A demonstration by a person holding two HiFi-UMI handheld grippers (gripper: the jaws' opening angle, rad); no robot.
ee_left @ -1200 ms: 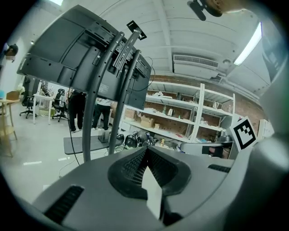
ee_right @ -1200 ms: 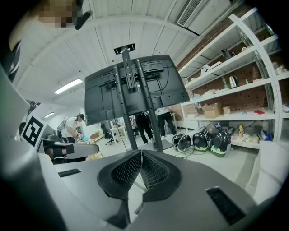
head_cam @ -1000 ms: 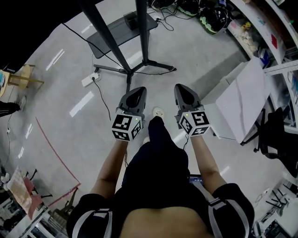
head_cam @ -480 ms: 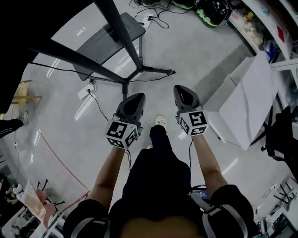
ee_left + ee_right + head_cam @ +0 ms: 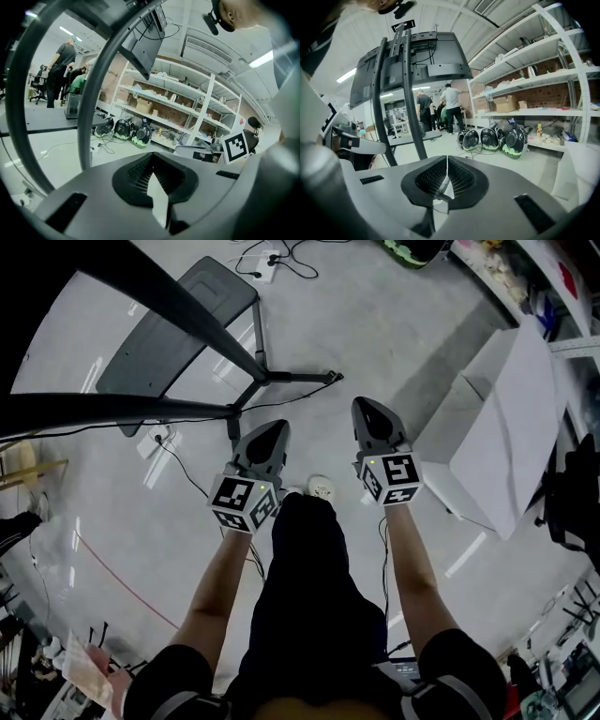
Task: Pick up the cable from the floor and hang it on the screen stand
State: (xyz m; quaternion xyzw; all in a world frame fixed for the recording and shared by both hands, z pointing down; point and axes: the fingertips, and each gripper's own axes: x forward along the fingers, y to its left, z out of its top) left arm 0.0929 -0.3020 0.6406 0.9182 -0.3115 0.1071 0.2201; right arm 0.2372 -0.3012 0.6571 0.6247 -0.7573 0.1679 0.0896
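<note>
The left gripper (image 5: 270, 432) and the right gripper (image 5: 369, 409) both hover with jaws pressed together on nothing, above a glossy pale grey floor (image 5: 394, 324). A thin black cable (image 5: 184, 469) lies on that floor near the feet of the screen stand (image 5: 260, 378), left of the left gripper. Shelves (image 5: 525, 79) line the wall.

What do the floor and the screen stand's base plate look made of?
The floor looks like sealed concrete or epoxy: smooth pale grey, streaked with light reflections. The stand base plate is probably painted metal: thin, flat, dark grey, matte.
</note>
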